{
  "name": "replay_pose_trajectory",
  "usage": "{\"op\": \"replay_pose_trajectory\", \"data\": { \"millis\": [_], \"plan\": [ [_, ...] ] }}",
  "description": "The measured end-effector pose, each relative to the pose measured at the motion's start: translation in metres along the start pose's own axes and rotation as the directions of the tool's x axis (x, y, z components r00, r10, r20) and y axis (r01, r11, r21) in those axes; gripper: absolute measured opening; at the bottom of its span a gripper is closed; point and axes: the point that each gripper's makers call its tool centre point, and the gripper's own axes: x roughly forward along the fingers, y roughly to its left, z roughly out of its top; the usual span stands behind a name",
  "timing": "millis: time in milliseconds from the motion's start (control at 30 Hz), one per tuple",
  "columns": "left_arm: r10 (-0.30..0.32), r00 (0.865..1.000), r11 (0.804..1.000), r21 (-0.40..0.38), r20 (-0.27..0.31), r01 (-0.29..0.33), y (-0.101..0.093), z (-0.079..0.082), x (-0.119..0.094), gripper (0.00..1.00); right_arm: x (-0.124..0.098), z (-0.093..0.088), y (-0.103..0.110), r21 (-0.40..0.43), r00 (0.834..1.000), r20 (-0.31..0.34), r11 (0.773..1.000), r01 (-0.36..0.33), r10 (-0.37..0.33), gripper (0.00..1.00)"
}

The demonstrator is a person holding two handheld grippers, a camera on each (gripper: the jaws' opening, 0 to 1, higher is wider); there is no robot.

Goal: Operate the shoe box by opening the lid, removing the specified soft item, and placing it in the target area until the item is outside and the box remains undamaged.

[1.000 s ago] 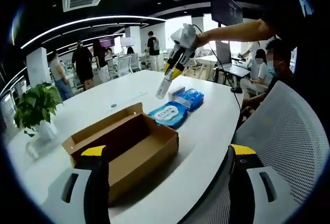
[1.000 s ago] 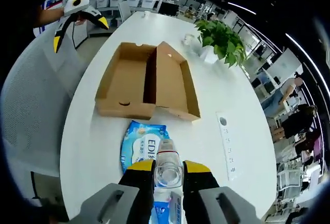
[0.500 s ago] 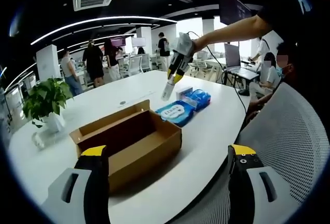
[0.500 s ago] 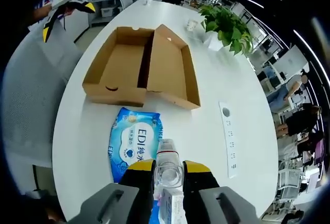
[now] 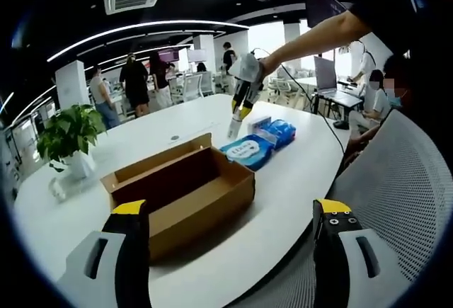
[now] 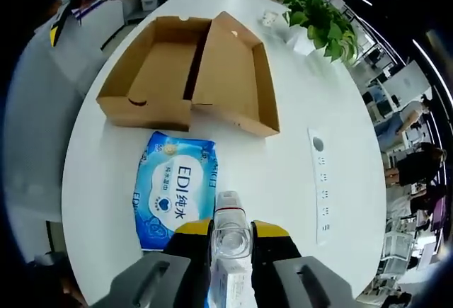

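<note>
The brown shoe box [image 6: 233, 74] lies open on the white table [image 6: 283, 166], its lid [image 6: 152, 74] folded flat beside the tray; what the tray [image 5: 180, 191] holds I cannot make out. A blue wipes pack [image 6: 173, 187] lies on the table outside the box, also seen as the blue wipes pack [image 5: 246, 152]. My right gripper [image 6: 230, 231] is shut on a clear plastic bottle [image 6: 229, 212] above the table near that pack. That same gripper [image 5: 244, 88] hangs beyond the box with the bottle [image 5: 233, 127] pointing down. My left gripper [image 5: 230, 251] is open, low in front of the box.
A second blue pack [image 5: 279, 132] and a small white box [image 5: 260, 122] lie past the wipes. A potted plant [image 5: 67, 134] stands at the table's far side. A power strip [image 6: 322, 187] is set in the tabletop. A mesh chair [image 5: 396, 202] is to the right. People stand in the background.
My right gripper has carried the bottle farther from the box, along the wipes pack, and closer to the table. The left gripper has stayed open and shifted only slightly.
</note>
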Motion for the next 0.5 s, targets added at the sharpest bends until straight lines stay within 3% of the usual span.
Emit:
{"op": "replay_pose_trajectory", "data": {
  "millis": [500],
  "plan": [
    [0.016,1.0,1.0,0.014,-0.005,-0.016,0.004,-0.003,0.001,1.0,0.019,-0.001,0.0,0.009,0.998,-0.038,0.999,-0.048,0.048,0.17]
  ]
}}
